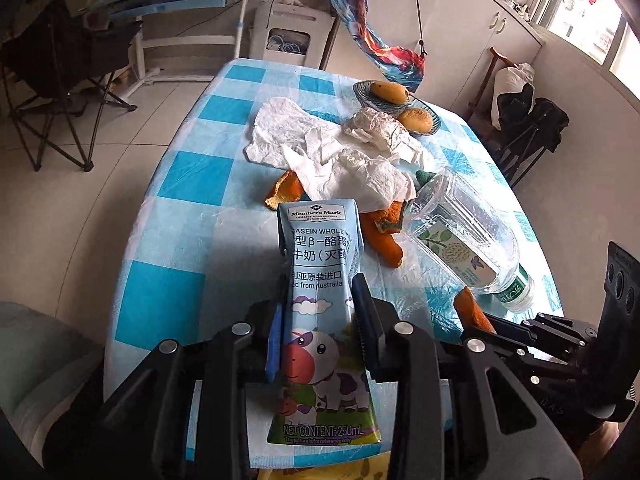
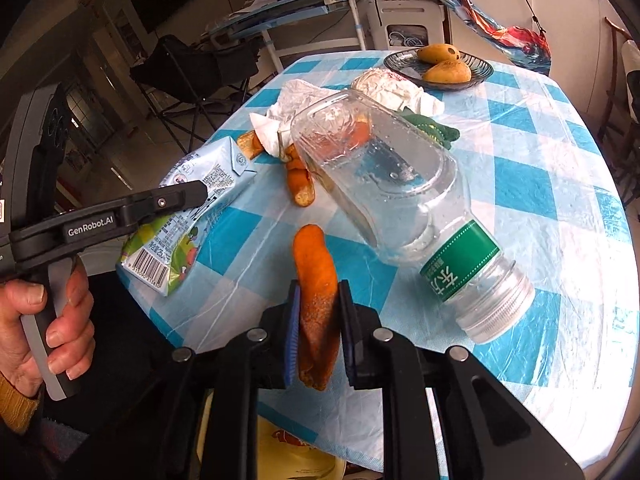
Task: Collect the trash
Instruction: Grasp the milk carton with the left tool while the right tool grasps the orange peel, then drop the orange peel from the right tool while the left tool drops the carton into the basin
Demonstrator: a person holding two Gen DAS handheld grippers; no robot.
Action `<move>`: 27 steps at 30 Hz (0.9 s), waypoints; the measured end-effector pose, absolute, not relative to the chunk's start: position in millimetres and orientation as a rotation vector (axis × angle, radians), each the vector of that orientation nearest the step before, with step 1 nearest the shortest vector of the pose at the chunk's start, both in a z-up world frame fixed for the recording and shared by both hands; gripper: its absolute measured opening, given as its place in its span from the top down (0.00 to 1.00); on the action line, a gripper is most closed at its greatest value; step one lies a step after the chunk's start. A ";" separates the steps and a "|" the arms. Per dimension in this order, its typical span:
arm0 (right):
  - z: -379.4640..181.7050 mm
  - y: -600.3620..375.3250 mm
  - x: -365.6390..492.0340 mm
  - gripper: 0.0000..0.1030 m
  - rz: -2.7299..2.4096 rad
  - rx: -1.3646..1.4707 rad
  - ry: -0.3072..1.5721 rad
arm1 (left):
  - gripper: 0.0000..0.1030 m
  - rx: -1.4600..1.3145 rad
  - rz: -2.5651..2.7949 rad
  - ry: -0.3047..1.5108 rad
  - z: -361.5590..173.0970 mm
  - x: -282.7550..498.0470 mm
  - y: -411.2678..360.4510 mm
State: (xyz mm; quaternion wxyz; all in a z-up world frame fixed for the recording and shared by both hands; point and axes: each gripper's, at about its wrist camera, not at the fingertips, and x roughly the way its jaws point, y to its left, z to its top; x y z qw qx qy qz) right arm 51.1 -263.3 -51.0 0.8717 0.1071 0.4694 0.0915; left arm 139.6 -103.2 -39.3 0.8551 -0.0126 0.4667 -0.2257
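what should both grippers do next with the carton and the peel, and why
Probably lift both clear of the table. The left gripper is clamped on the milk carton, and the right gripper is shut on an orange peel. Both items hang over the near edge of the checked tablecloth, so neither needs re-gripping.
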 end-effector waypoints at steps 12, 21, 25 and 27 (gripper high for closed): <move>-35.0 -251.1 20.9 0.82 0.274 0.329 0.887 | 0.71 -0.149 -0.470 0.846 3.2 82.3 -50.3; -56.6 -190.3 -24.0 0.82 0.383 0.285 1.021 | 0.71 -0.230 -0.466 0.835 9.6 52.1 -11.1; -77.2 -164.0 -33.7 0.79 0.438 0.209 1.162 | 0.71 -0.249 -0.465 0.824 13.2 42.5 0.9; -81.2 -154.5 -38.0 0.73 0.428 0.156 1.188 | 0.71 -0.254 -0.464 0.818 14.7 38.0 6.0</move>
